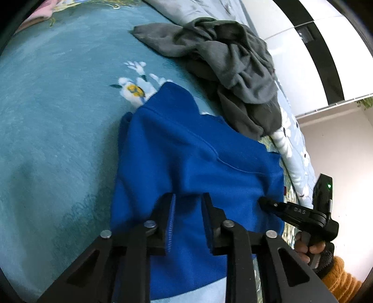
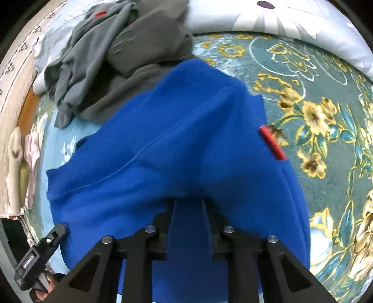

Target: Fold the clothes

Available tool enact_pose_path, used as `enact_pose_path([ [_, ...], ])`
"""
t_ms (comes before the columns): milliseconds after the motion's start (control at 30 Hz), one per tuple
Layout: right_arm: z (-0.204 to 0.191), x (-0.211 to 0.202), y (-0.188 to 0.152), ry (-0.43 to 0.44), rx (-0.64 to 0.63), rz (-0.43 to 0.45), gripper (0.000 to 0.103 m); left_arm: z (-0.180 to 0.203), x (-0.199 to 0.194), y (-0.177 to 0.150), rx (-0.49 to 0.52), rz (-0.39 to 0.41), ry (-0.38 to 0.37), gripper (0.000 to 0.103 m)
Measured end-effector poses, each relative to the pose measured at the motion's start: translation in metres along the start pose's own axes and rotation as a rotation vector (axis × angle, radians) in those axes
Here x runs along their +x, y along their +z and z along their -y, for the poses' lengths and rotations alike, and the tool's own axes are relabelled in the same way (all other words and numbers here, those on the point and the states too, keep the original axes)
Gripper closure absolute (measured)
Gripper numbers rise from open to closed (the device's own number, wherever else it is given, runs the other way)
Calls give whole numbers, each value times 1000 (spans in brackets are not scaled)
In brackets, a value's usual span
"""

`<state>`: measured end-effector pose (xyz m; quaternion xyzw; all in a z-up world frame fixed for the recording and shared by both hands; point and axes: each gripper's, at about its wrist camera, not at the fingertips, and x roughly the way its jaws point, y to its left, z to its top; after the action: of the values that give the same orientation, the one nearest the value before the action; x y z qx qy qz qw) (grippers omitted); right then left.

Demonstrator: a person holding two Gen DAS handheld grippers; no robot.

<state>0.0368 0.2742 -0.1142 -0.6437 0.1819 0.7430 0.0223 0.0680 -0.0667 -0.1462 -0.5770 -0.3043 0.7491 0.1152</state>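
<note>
Surface: bed with a teal plush blanket (image 1: 53, 121), short nap, brushed streaks visible. White flower print with a yellow centre (image 1: 134, 89) just beyond the blue garment; right wrist view shows the blanket's border with gold flowers and scrollwork (image 2: 314, 116).

Far side: pale blue quilt with large white flowers (image 2: 268, 21), puffy rolled edge, lying along the blanket edge. Room: white wall and a glossy white panel with a black stripe (image 1: 321, 46) at upper right of the left wrist view.

Blue garment (image 1: 186, 158): saturated blue fleece, matte and thick, stitched seam across it, small red tag (image 2: 272, 143) on one side edge. It lies on the blanket right in front of both grippers, near edge lifted.

Grey garment (image 1: 233, 65): thinner grey fabric, crumpled in a heap behind the blue one, partly on the quilt, red mark on it in the right wrist view. The two garments meet or overlap at the blue one's far corner.

Left gripper (image 1: 188, 200): fingers part closed, blue fabric bunched between them, ribbed blue edge against the left finger pad.

Right gripper (image 2: 188, 205): fingers pinching a fold of blue fleece, fabric tenting up from them.

Hand (image 1: 307, 247) on the right gripper's handle, mustard knit sleeve (image 1: 340, 282).
</note>
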Motion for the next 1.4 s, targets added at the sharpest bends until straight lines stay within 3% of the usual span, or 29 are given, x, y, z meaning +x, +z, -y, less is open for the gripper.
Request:
enact_pose_path([
  [233,32,-15,33,-42,80,54,81,-18,-10,15,-68,38,63,83],
  [333,45,-21,47,-49,117,72,81,-26,-12,22,-128,30,49,83],
  [433,44,-30,49,-20,119,73,77,-16,-26,17,-97,36,15,78],
  [567,47,-51,30,28,100,111,70,-11,-50,1,-75,51,-37,70],
  [733,91,-55,-8,64,267,104,60,-46,-71,-13,-324,102,-55,64],
  [867,142,-47,-48,151,443,77,44,-58,-73,-15,-408,104,-37,55],
  [900,150,-46,-59,181,471,69,38,-59,-70,-16,-417,91,-35,55],
  [1033,169,-40,-91,297,562,47,35,-57,-69,-20,-415,70,-15,55],
  [1233,161,-22,-108,460,618,62,30,-56,-80,-27,-433,122,-27,50],
  [1400,143,-6,-98,477,615,65,26,-47,-75,-28,-402,103,-40,44],
])
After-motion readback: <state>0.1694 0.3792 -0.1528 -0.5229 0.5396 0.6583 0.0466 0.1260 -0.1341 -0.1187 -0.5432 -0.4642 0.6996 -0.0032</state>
